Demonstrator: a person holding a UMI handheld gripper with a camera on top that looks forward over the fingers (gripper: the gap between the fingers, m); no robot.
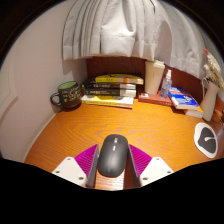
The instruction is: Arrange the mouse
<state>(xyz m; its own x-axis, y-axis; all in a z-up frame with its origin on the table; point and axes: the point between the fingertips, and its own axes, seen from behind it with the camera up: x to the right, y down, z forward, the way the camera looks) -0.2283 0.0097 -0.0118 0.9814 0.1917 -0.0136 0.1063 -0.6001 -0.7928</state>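
1. gripper view looks forward over a wooden desk [130, 125]. a dark mouse [113, 155] sits between the two fingers, low and near the camera.
2. gripper [113, 165]: the pink pads [84, 158] flank the mouse on both sides and seem to touch its flanks. i judge the fingers closed onto it at about the mouse's width, though i cannot make out whether it is lifted or resting on the desk.
3. beyond the fingers, against the back wall: a dark mug [67, 95] off to one side, a stack of books [110, 88] next to it, a pale box [154, 76] standing upright, a small bottle [166, 83], and a flat blue-covered item [183, 99]. grey curtain [115, 30] hangs above them all.
4. off to the far side of the desk lies a white object with a dark mark [207, 138]; i cannot tell what it is.
5. risks, as i judge them:
   - the mouse's rounded, smooth sides could slip out of the pads if the squeeze is light or the gripper tilts.
   - no cable shows in this view; if one trails behind, it could snag and twist the mouse.
   - a long push forward could run it into the books or knock over the mug.
   - setting it down at an angle would leave it crooked to the desk edge.
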